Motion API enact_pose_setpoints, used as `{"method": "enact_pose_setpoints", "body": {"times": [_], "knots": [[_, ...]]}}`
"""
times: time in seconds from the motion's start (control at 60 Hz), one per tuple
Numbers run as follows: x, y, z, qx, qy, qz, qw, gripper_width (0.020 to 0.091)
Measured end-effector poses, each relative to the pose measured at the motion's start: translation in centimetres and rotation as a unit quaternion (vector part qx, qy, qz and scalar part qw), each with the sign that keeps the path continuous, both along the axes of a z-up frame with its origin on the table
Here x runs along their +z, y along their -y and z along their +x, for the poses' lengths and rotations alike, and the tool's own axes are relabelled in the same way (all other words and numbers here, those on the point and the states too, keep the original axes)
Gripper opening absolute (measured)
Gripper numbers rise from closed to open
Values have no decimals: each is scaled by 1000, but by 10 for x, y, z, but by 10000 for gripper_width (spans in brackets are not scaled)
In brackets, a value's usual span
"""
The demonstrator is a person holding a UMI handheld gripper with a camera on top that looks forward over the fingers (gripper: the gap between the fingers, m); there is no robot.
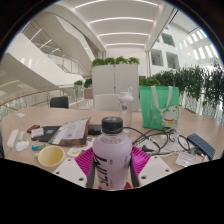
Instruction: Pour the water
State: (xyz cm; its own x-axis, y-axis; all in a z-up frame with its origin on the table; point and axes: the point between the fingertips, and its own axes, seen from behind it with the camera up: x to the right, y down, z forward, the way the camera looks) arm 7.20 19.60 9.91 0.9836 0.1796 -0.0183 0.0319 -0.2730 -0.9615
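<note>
A white plastic bottle (111, 155) with a dark cap and dark lettering down its side stands upright between my fingers. The pink pads (86, 159) press against both of its sides, so my gripper (111, 165) is shut on it. A pale yellow cup (51, 156) sits on the table to the left of the bottle, just beyond the left finger. The bottle's base is hidden below the view.
The table (170, 150) carries a laptop (70, 131), cables and small clutter around the bottle, and a dark device (202, 145) at the right. A green bag (159, 106) stands behind. Chairs, planters and an atrium lie beyond.
</note>
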Motion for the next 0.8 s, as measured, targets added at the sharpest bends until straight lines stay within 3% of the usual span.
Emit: {"method": "enact_pose_setpoints", "body": {"times": [0.1,0.267,0.367,0.417,0.483,0.8], "knots": [[-35,8,5,5,13,-25,1000,532],[-30,14,10,-9,8,8,1000,538],[-37,16,11,-20,4,-29,999,588],[-47,26,11,-24,-2,-74,997,662],[-50,45,5,-20,-14,-107,994,848],[26,204,-22,-102,-18,-137,985,836]]}}
